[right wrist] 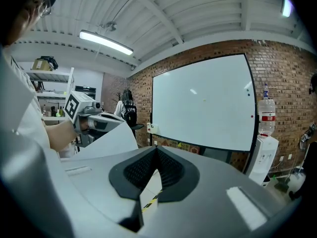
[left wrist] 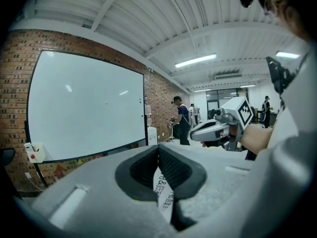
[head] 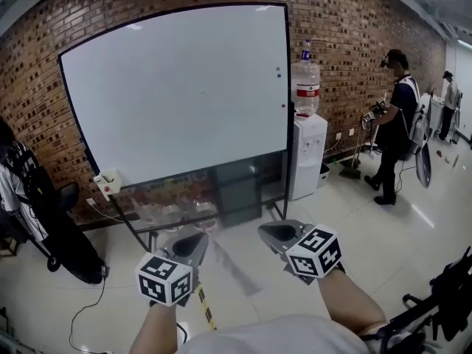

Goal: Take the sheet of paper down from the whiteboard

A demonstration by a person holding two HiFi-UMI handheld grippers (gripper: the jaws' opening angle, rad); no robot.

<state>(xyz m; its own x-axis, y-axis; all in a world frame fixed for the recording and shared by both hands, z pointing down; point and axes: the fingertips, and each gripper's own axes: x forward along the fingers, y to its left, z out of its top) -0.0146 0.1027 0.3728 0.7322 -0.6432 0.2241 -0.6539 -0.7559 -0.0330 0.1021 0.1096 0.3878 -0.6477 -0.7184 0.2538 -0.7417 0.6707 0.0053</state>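
The whiteboard [head: 177, 87] stands bare against the brick wall, with only two small magnets [head: 278, 71] near its right edge. I hold the white sheet of paper [head: 236, 260] low in front of me, spread between both grippers. My left gripper [head: 198, 238] is shut on its left part. In the right gripper view the sheet [right wrist: 106, 140] fans out from the left gripper [right wrist: 123, 125] towards my right jaws. My right gripper [head: 270, 231] is shut too, and the sheet's edge runs in at its pads. The left gripper view shows the right gripper [left wrist: 195, 134] level beside it.
A water dispenser [head: 308, 153] stands right of the board. Farther right, a person [head: 394, 124] holds grippers. At the left are a black bag and chair [head: 44, 212]. A small box [head: 108, 183] hangs at the board's lower left corner. Yellow-black tape [head: 205, 308] marks the floor.
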